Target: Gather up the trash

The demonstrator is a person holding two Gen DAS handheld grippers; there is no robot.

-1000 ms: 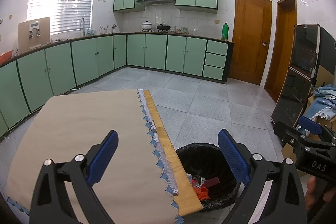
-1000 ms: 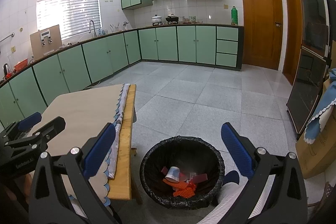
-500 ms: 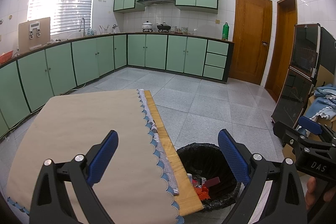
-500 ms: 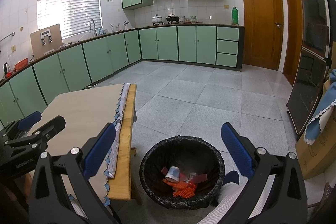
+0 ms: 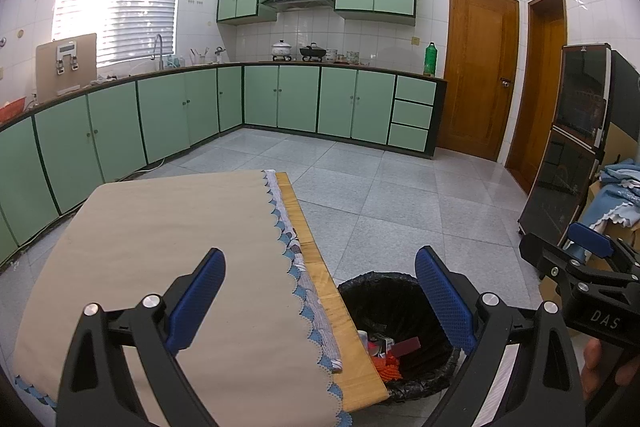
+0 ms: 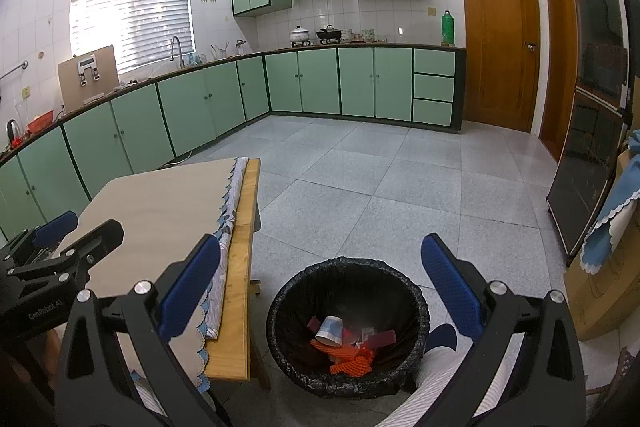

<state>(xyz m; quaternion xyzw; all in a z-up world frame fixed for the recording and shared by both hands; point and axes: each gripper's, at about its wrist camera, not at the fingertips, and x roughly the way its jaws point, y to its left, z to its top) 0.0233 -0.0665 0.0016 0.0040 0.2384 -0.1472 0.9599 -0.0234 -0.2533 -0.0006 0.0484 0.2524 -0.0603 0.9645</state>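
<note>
Both the left gripper and right gripper hung spread and empty; the bin below the right one held the trash (collection looked finished), so only withdrawing seemed left.

Almost nothing changed over the last second; my left gripper drifted very slightly, so the table edge and the trash bin sat a touch to the right in its view; my right gripper showed no shift I could make out; both sets of jaws were as wide apart as before; the trash in the bin lay as it had.
</note>
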